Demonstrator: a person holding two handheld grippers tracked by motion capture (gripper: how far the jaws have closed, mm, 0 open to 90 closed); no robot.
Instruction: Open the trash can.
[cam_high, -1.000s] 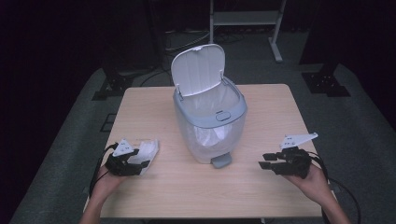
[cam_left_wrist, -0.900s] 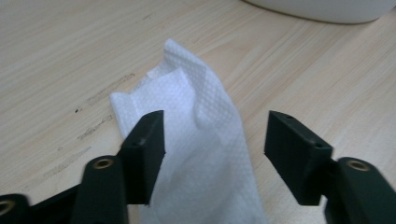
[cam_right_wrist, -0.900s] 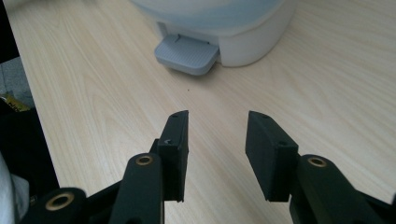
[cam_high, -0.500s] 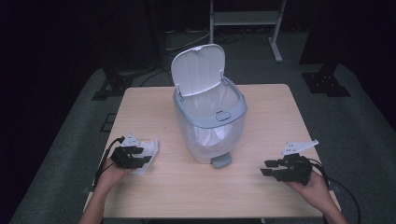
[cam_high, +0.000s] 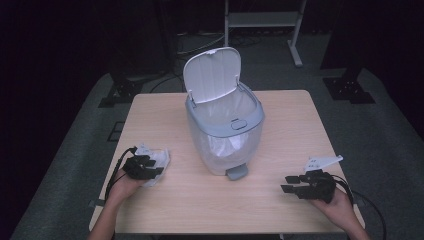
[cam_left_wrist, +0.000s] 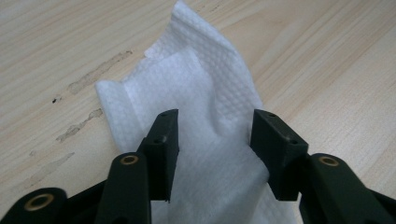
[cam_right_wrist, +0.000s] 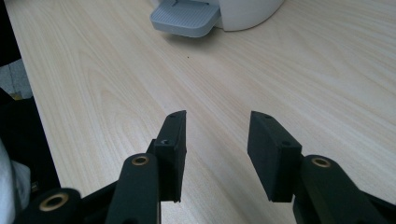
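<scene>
Near the left edge of the table (cam_high: 280, 210), my left gripper (cam_left_wrist: 212, 135) sits low over the tissue (cam_left_wrist: 196, 102), which lies crumpled on the wood just in from that edge. The jaws have just been closing and now stand about half open, with the tissue between them; its right fold brushes one pad, but I judge it not yet pinched. So the step in hand is the pickup. Next I need to finish the squeeze, lift, and carry the tissue toward the bin (cam_high: 225, 130), which stands mid-table with its lid (cam_high: 212, 75) tipped up and its mouth open. The pedal (cam_right_wrist: 184, 18) faces my side. By the right front corner, my right gripper (cam_right_wrist: 215, 140) hovers just above bare wood, half open and holding nothing.
</scene>
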